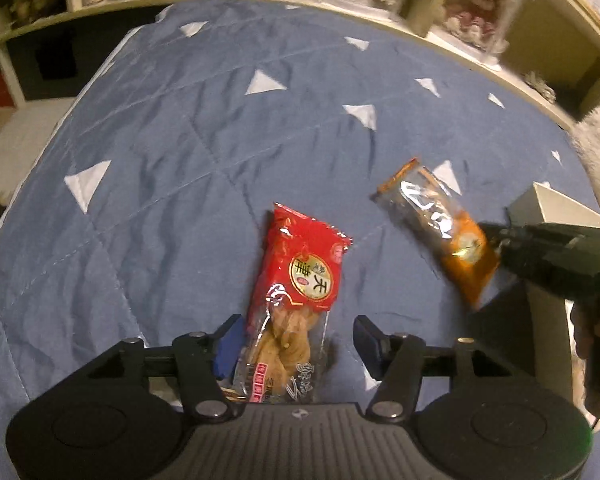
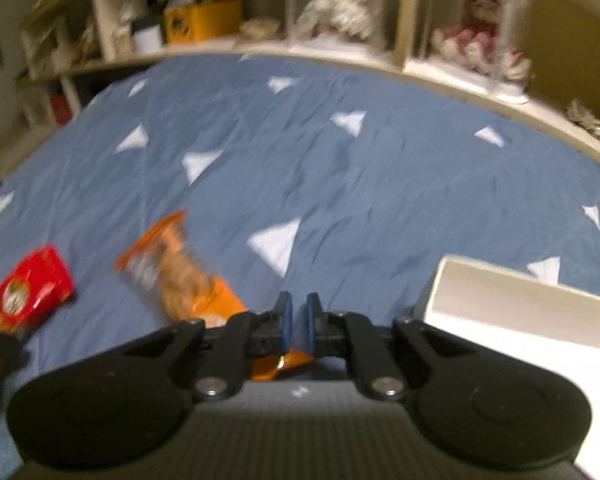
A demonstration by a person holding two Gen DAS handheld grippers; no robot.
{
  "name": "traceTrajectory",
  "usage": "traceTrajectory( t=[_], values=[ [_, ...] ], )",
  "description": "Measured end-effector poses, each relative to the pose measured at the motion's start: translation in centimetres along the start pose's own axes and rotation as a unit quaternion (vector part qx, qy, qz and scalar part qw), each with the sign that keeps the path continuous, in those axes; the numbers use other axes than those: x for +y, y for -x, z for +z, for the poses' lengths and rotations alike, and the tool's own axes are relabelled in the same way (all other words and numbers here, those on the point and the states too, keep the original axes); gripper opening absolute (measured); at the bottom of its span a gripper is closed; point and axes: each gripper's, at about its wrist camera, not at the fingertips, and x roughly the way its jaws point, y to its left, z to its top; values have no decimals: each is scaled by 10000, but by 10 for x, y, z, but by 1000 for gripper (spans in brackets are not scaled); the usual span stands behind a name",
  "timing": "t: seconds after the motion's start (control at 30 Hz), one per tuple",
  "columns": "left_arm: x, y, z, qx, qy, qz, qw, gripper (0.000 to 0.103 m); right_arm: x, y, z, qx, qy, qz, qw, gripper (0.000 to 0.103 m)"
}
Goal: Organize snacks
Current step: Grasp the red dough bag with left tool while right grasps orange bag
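Observation:
A red snack packet (image 1: 300, 276) with a twisted pastry inside lies on the blue quilt (image 1: 160, 168). My left gripper (image 1: 296, 340) is open around its near end, jaws apart on either side. My right gripper (image 2: 298, 320) is shut on an orange snack packet (image 2: 172, 272) and holds it by its lower end, lifted off the quilt. In the left wrist view the orange packet (image 1: 440, 228) hangs tilted from the right gripper (image 1: 496, 240). The red packet also shows at the far left of the right wrist view (image 2: 32, 284).
A white open box (image 2: 520, 308) stands on the quilt at the right, close to my right gripper; its corner shows in the left wrist view (image 1: 548, 208). A wooden shelf (image 2: 300, 44) with dolls and a yellow box runs along the far edge of the bed.

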Motion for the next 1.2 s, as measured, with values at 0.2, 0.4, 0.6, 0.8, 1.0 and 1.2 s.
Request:
traceTrajectory(
  t=[0.2,0.4,0.6,0.8,1.0,1.2],
  values=[
    [0,1,-1,-34,-16,-59,10000,61,19,16,-11,689,441,532,9952,11],
    [-6,-2,0,-26,-433,77,9990,61,15,52,2,110,-401,244,9988,40],
    [-17,-7,2,26,-1248,332,9916,61,32,50,-2,-291,-977,696,9924,67],
    [-19,-19,6,205,-1689,503,9841,60,42,20,-10,-5,-690,422,9967,65],
    [-17,-26,8,230,-1673,521,9843,55,39,5,-14,44,-707,537,9960,60],
    [-15,-28,7,205,-1530,412,9872,46,44,3,-11,49,-394,481,9981,45]
  ],
)
